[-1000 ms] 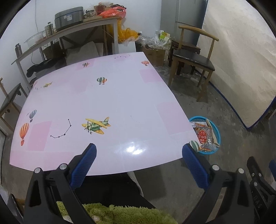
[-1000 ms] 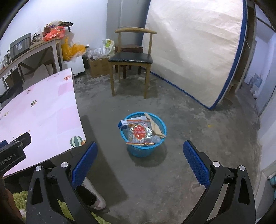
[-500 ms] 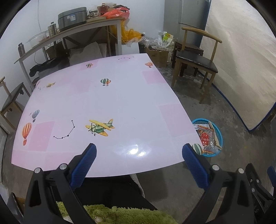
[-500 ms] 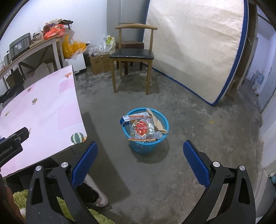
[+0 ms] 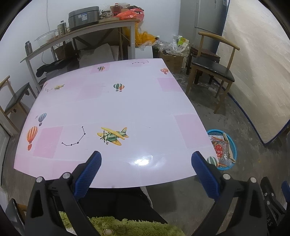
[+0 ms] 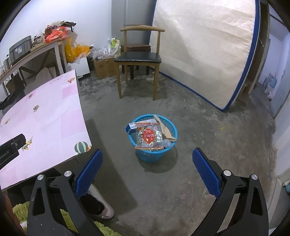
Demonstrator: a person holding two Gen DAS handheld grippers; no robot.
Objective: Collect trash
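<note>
A lived-in room of a home, used partly for storage: a mattress (image 6: 204, 49) leans upright against the wall, a wooden chair (image 6: 139, 58) stands on bare concrete floor (image 6: 199, 130), and a rice cooker (image 5: 83, 17) sits on a cluttered side shelf (image 5: 81, 34) behind the pink-clothed table (image 5: 112, 109).

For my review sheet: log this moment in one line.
left gripper: open, empty, over table | right gripper: open, empty | blue basket: on floor, holds trash | tabletop: no trash seen

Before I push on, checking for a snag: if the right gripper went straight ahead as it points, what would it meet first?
Probably the blue trash basket on the floor: it sits between the open right gripper fingers' line, nothing nearer in view. Depth unclear.
</note>
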